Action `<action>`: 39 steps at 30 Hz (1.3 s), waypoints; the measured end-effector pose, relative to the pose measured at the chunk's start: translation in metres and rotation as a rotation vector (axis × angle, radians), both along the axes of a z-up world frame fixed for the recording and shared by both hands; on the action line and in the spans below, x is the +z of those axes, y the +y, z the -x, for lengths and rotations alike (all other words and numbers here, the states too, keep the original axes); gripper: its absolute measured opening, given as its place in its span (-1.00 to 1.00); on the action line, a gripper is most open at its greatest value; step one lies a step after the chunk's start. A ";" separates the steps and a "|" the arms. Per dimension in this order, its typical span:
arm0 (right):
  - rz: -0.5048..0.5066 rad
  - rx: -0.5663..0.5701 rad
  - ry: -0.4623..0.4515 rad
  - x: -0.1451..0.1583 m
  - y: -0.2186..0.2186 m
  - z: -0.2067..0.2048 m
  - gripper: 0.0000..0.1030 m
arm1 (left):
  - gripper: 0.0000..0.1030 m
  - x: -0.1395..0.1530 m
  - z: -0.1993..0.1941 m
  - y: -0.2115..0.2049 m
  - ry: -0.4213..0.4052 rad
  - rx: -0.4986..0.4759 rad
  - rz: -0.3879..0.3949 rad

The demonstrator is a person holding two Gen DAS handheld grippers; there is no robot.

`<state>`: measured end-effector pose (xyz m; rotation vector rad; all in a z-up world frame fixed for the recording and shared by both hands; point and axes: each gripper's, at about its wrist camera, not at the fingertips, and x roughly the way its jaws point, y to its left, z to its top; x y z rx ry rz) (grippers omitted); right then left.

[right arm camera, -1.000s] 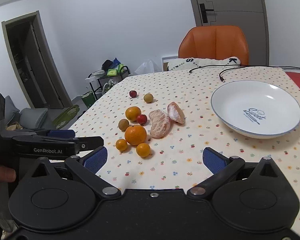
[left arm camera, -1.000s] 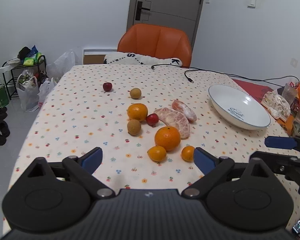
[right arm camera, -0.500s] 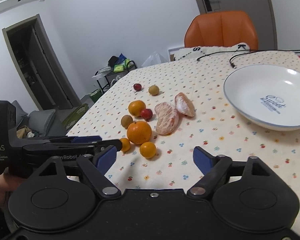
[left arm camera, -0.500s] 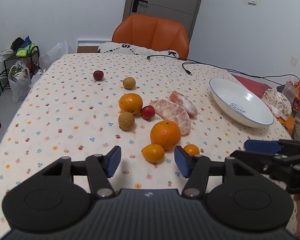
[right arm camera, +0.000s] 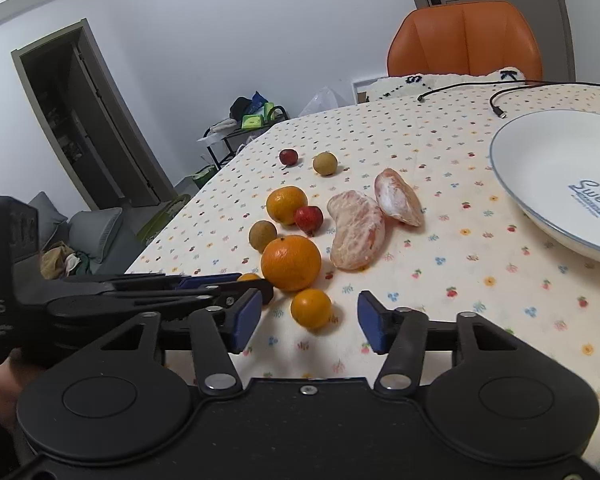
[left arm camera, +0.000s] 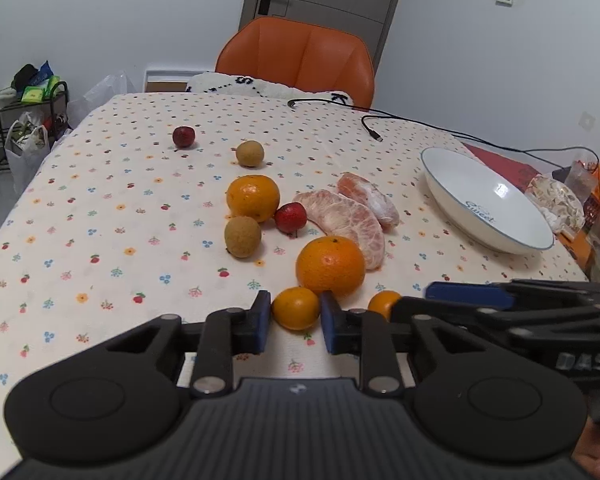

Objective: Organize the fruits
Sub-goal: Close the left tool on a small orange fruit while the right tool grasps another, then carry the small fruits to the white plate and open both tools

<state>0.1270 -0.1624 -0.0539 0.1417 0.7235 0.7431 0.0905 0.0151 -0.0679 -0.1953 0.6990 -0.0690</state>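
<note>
Fruit lies on a flowered tablecloth (left arm camera: 100,240). My left gripper (left arm camera: 295,314) is shut on a small orange (left arm camera: 296,307) that still rests on the cloth, its blue pads (left arm camera: 262,320) touching both sides. In the right wrist view, my right gripper (right arm camera: 308,320) is open, and a second small orange (right arm camera: 311,307) sits just ahead between its pads. Behind them lie a large orange (left arm camera: 330,266), another orange (left arm camera: 253,197), two brown longans (left arm camera: 243,237), two red fruits (left arm camera: 291,217) and two peeled citrus pieces (left arm camera: 344,220). An empty white bowl (left arm camera: 486,200) stands at the right.
An orange chair (left arm camera: 296,60) stands at the table's far end, and a black cable (left arm camera: 412,120) runs across the far cloth. Bags and packets (left arm camera: 560,200) crowd the right edge beyond the bowl. A rack with bags (left arm camera: 20,120) stands on the floor at the left.
Both grippers have moved forward and down toward the near fruit. The left jaws went from wide open to shut on a small orange. The right jaws narrowed but stay open.
</note>
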 end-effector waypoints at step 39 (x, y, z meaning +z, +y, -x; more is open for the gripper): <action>-0.137 -0.270 -0.141 0.033 -0.141 0.027 -0.55 | -0.54 0.057 -0.002 -0.115 -0.165 -0.174 -0.055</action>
